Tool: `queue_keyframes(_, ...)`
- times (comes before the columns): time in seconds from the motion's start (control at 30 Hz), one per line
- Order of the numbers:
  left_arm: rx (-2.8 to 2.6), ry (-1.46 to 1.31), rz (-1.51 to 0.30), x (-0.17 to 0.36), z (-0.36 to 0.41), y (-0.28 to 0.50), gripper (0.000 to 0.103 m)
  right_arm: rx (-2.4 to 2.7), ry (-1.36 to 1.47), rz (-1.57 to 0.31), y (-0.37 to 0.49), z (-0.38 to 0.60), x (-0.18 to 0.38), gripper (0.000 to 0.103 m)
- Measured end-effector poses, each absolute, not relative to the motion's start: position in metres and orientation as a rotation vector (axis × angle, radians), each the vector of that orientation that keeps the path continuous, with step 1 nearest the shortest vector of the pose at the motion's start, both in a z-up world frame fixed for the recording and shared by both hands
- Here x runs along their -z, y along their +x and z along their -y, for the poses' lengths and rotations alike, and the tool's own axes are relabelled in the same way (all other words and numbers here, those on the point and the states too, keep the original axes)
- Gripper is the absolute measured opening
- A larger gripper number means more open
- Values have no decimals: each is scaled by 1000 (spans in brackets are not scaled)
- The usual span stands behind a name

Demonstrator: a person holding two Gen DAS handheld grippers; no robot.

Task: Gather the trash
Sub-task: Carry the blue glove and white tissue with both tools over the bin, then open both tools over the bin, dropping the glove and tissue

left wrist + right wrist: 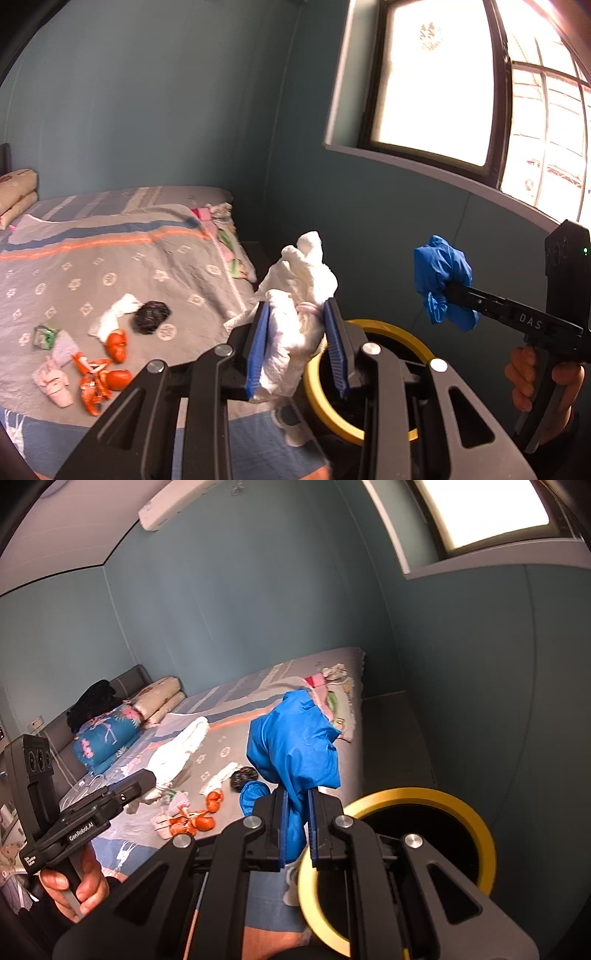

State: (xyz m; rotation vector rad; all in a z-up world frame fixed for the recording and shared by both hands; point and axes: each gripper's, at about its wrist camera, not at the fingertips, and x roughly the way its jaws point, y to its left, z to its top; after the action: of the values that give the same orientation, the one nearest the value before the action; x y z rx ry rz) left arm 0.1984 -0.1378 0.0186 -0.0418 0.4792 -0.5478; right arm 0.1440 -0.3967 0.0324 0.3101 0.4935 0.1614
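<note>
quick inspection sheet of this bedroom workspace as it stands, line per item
surface: bed under a grey patterned cover, trash lying on it
job's things: white tissue wad in left gripper; blue plastic bag in right gripper; yellow-rimmed bin below both
clutter: orange peels, black crumpled bag, white tissue, green wrapper, second blue wad, all on bed
grippers: both shut on their loads
cables: white cord near pillows
surroundings: teal walls, window, wall air conditioner, pillows
</note>
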Motion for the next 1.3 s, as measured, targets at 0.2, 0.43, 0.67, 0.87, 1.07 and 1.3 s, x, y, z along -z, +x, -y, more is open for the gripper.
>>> queue_keyframes(0.2,607,-38,-531,-2,174,208,28,-106,350,-514,148,420,-19,9)
queue_keyframes(0.43,667,-43,-594,20,212,222,29,-61,382,-538,154,446,1,9)
queue_keyframes(0.67,699,-56,-663,50,238,235,29,-22,415,-584,163,460,27,9)
queue_keyframes(0.87,704,-57,-726,76,254,247,29,26,433,-620,175,468,49,10)
queue_keyframes(1.07,717,-74,-769,90,261,253,34,57,465,-650,186,471,65,11)
queue_keyframes(1.3,703,-111,-772,89,253,254,56,96,480,-659,186,473,73,33)
